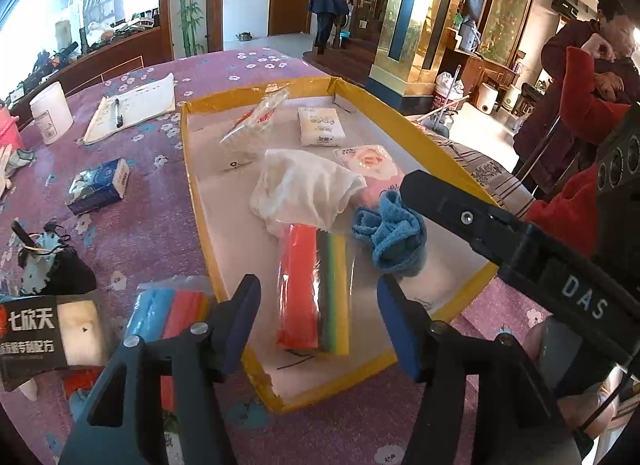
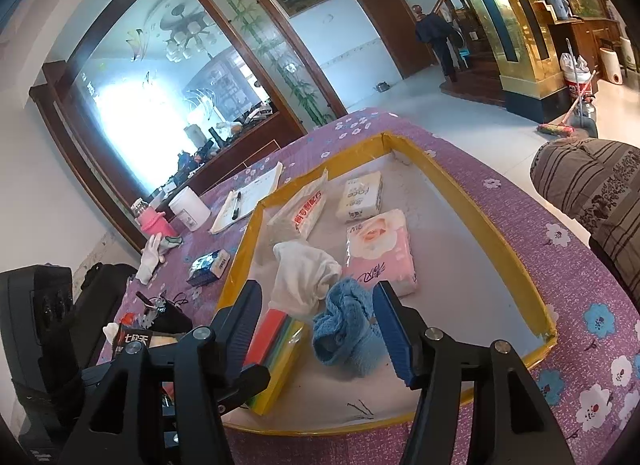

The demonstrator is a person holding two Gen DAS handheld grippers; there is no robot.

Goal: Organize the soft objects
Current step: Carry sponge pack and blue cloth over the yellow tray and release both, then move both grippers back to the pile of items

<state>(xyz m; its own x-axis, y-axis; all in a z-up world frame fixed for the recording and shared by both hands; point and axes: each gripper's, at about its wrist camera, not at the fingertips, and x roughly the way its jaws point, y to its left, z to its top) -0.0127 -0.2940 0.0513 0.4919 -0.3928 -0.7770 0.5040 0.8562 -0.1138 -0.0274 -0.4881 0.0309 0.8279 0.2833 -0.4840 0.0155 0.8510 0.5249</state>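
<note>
A yellow-rimmed tray point(image 1: 192, 185) point(image 2: 480, 217) lies on the purple flowered tablecloth. On its white floor are a pack of coloured sponges point(image 1: 312, 289) point(image 2: 276, 345), a white cloth point(image 1: 304, 189) point(image 2: 304, 273), a crumpled blue cloth point(image 1: 390, 233) point(image 2: 344, 329), a pink tissue pack point(image 1: 368, 161) point(image 2: 380, 249), a white tissue pack point(image 1: 322, 127) point(image 2: 360, 197) and a clear bagged pack point(image 1: 256, 121) point(image 2: 300, 213). My left gripper point(image 1: 320, 321) is open over the sponge pack's near end. My right gripper point(image 2: 320, 325) is open, and the blue cloth lies loose between its fingers point(image 1: 440, 205).
Left of the tray lie a second sponge pack point(image 1: 168, 313), a dark labelled package point(image 1: 48, 337), a blue tissue pack point(image 1: 100, 185) point(image 2: 208, 265), a notebook with a pen point(image 1: 132, 109) and a white jar point(image 1: 50, 113). A red sleeve point(image 1: 576, 201) and a striped cushion point(image 2: 592, 193) are at right.
</note>
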